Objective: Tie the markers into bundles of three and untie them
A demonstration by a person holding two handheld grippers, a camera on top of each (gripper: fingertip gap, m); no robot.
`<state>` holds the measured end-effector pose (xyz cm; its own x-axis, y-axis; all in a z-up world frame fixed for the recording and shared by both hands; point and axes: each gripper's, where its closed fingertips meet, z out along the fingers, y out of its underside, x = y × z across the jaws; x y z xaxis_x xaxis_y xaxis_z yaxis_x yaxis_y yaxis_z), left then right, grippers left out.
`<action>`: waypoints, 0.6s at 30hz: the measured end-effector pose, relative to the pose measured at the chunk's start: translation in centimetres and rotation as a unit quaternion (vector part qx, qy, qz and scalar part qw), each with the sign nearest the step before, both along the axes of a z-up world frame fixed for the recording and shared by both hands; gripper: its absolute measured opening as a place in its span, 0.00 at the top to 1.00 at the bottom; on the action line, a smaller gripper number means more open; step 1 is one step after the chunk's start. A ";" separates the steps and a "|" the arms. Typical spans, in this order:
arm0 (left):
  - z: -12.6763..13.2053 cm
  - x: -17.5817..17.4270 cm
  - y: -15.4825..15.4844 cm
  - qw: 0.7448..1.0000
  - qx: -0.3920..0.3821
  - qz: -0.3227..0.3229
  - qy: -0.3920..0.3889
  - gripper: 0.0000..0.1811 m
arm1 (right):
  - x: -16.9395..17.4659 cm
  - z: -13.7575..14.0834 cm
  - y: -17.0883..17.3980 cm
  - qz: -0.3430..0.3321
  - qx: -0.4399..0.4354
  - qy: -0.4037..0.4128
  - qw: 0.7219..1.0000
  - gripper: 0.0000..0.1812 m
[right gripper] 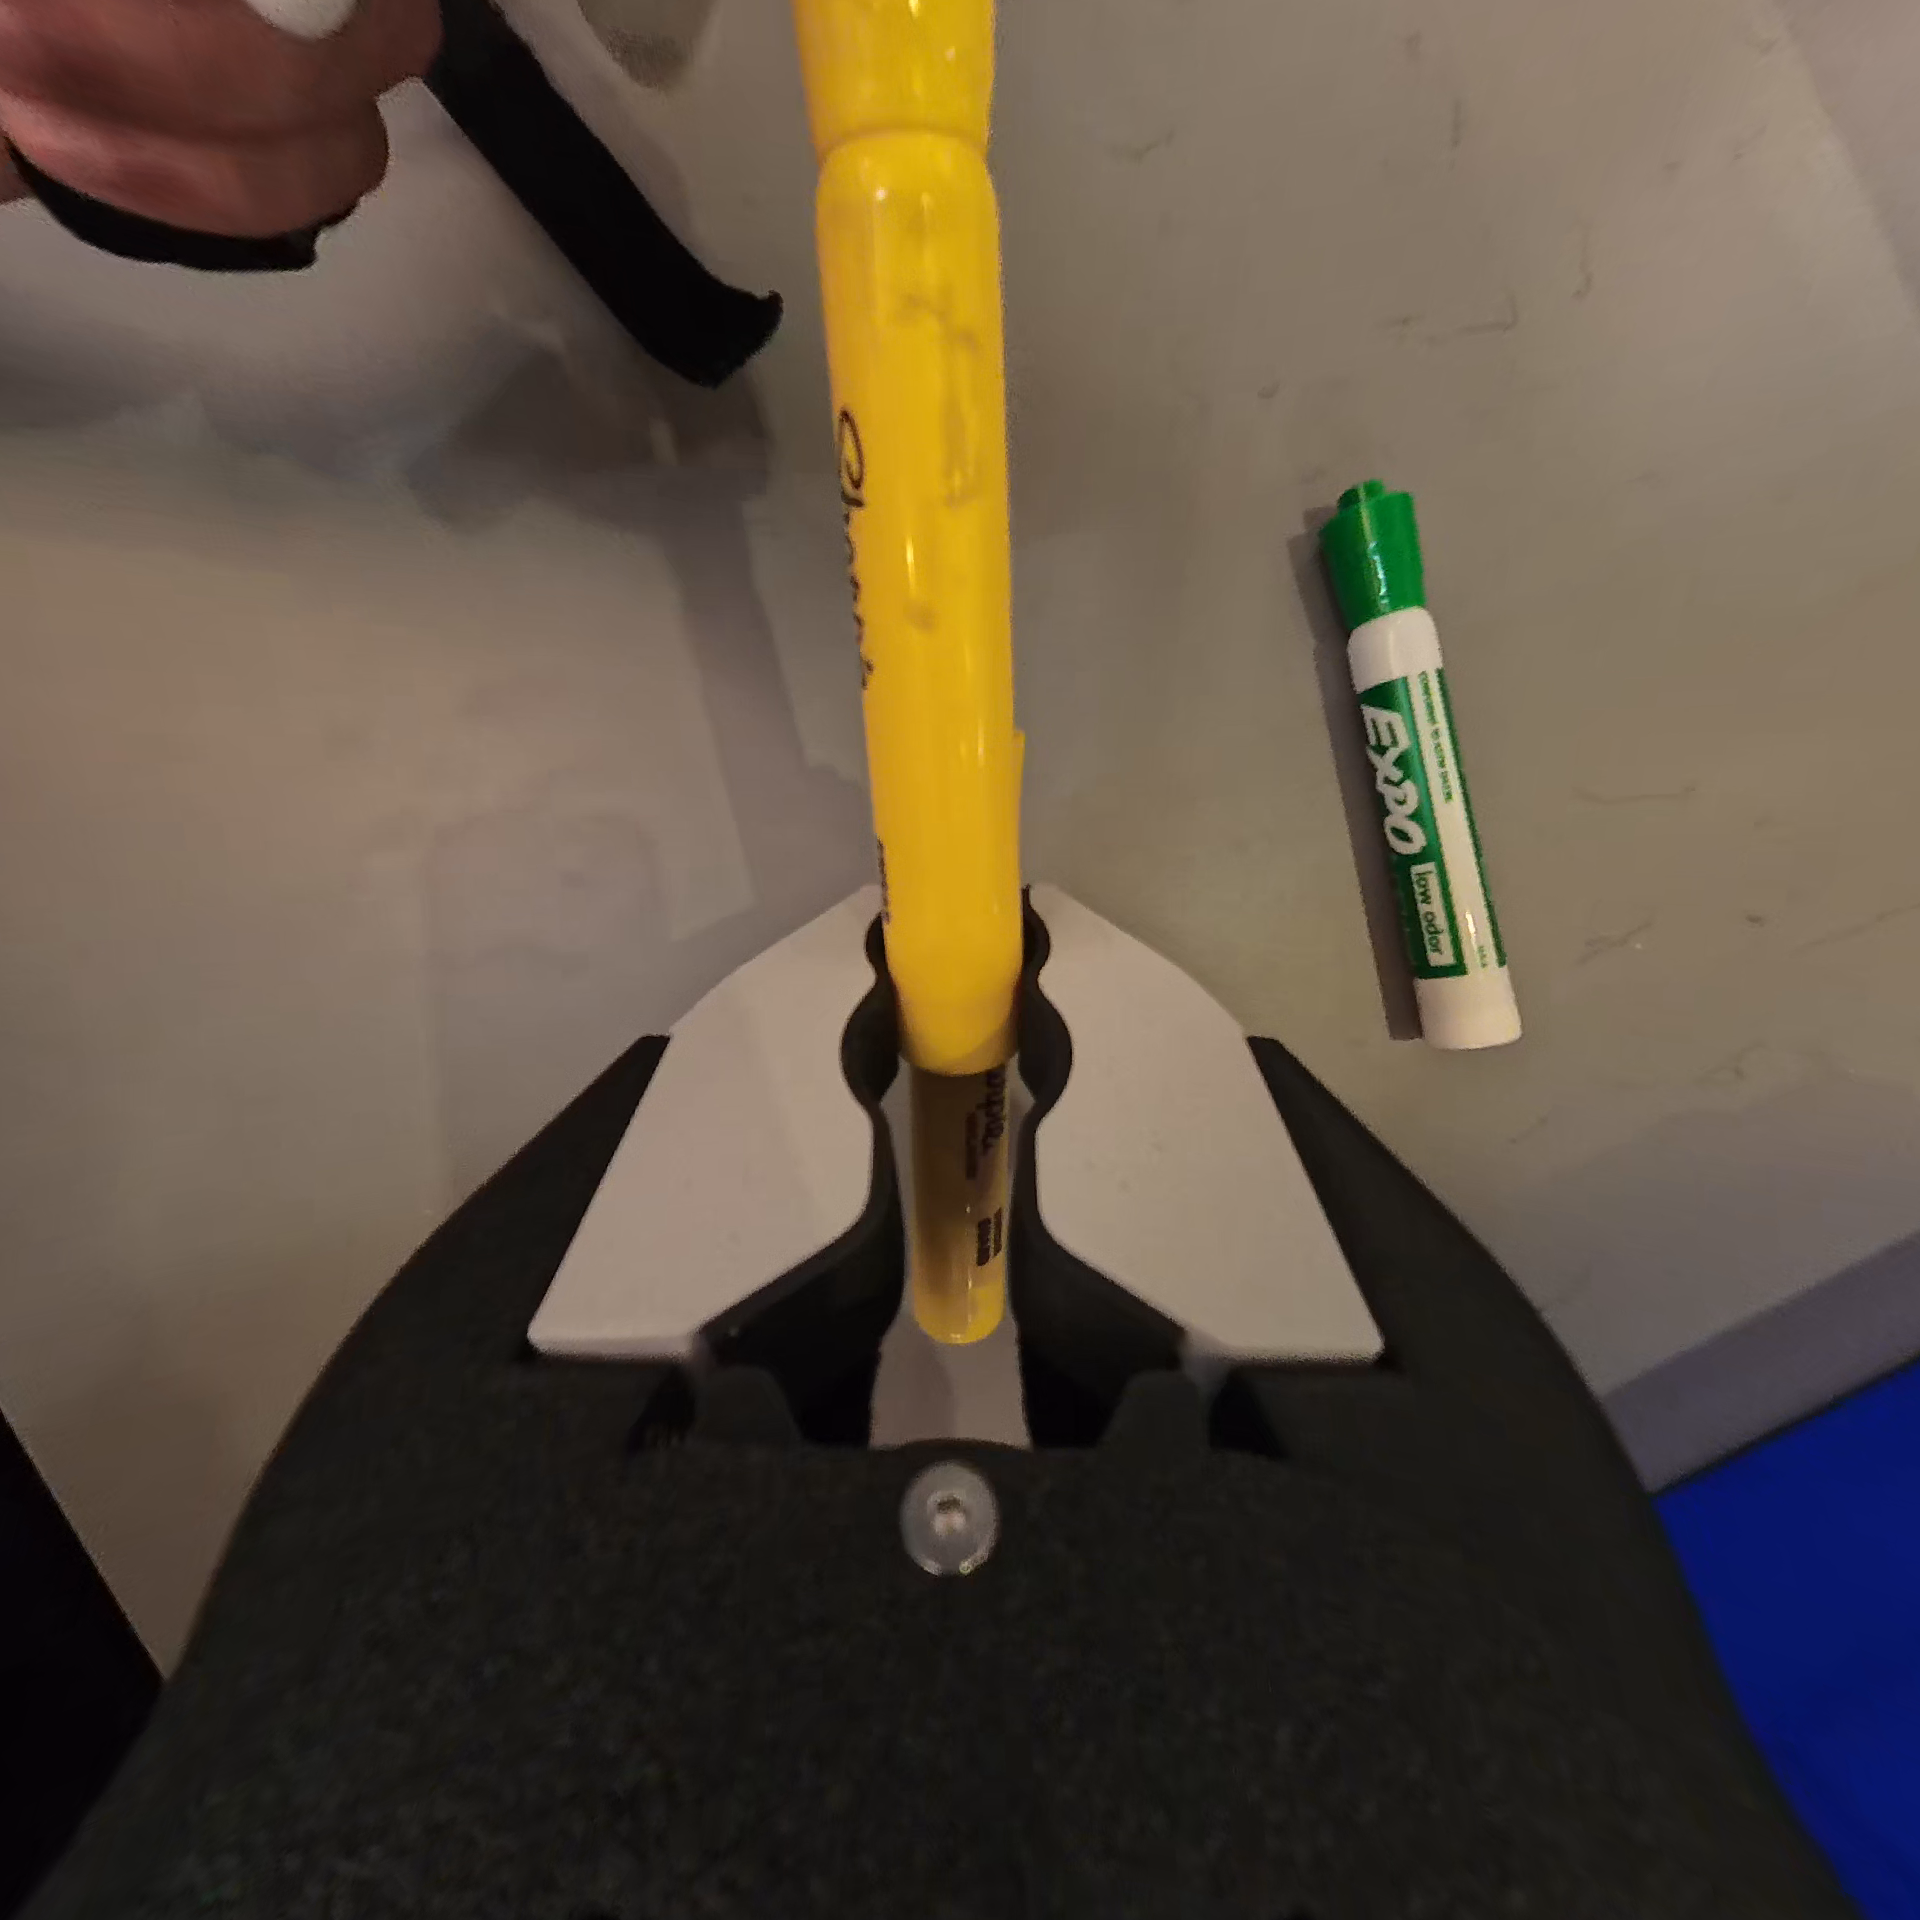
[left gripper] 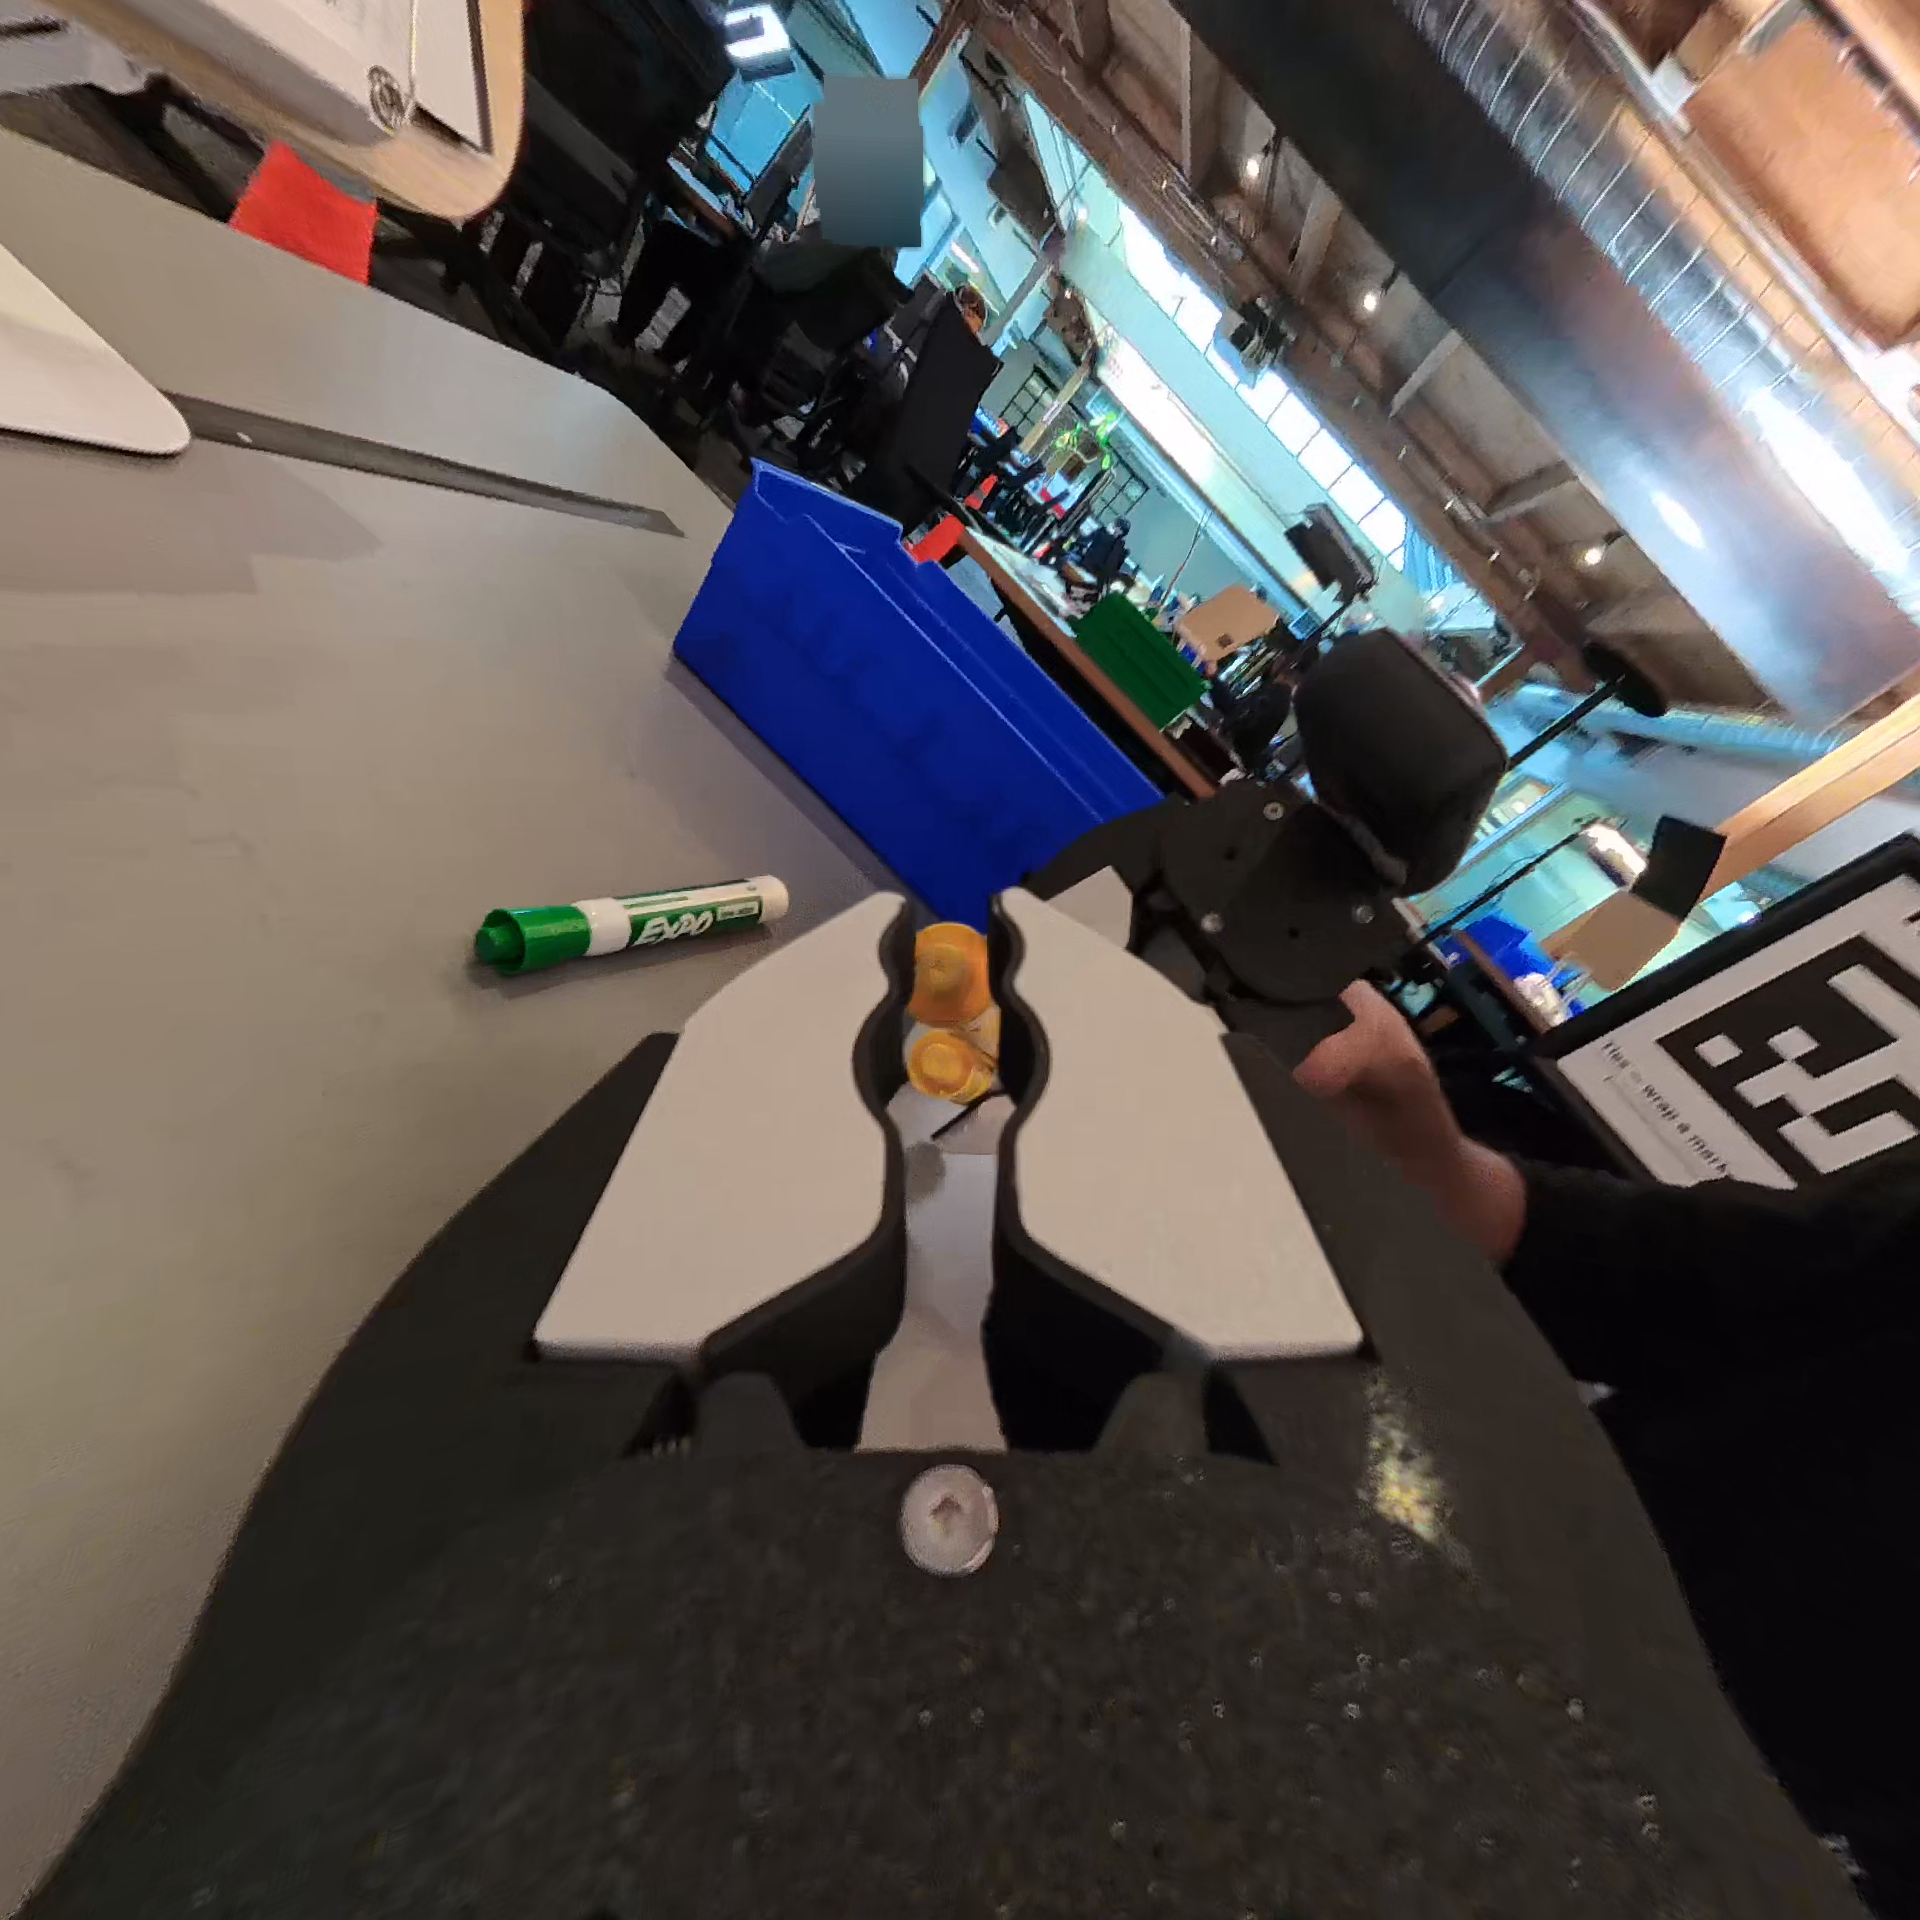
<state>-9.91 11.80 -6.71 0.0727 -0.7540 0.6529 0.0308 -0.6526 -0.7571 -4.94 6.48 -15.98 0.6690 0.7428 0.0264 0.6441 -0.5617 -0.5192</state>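
Two yellow markers, one stacked on the other, are held between the shut fingers of my right gripper and reach to the top of the right wrist view. In the left wrist view their capped ends sit between the nearly closed fingertips of my left gripper, which grips them. The right gripper's black body and the hand on it show just behind. A green marker lies loose on the grey table, to the right of the right gripper.
A blue bin stands on the table beyond the grippers; its corner shows at lower right. A hand with a black strap is at upper left. A card with a black-and-white pattern stands at right. A white flat object lies far left. My hands' fingertips stand some 12 cm from each other. The white flat object is about equally far from each gripper, around 35 cm.
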 end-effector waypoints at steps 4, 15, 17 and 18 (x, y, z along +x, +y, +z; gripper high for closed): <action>-0.2 0.1 -0.1 0.999 0.027 0.004 0.022 1.00 | -0.2 -0.1 -0.2 0.001 -0.002 -0.002 1.000 0.90; -0.2 0.1 0.6 0.996 0.061 0.056 0.044 1.00 | -1.0 0.1 -0.4 -0.003 -0.018 0.019 1.000 0.89; 1.4 -0.9 0.9 0.997 0.057 0.050 0.015 1.00 | -0.6 0.0 -0.4 -0.003 -0.019 0.022 1.000 0.89; 1.9 -1.4 1.1 0.997 0.059 0.048 0.010 1.00 | -0.5 -0.1 -0.3 -0.006 -0.021 0.024 0.999 0.90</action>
<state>-11.30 12.88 -4.84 0.1611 -0.8140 0.5581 0.0728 -0.5541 -0.8293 -5.40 6.13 -16.11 0.6782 0.7339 -0.0375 0.6117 -0.5920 -0.5248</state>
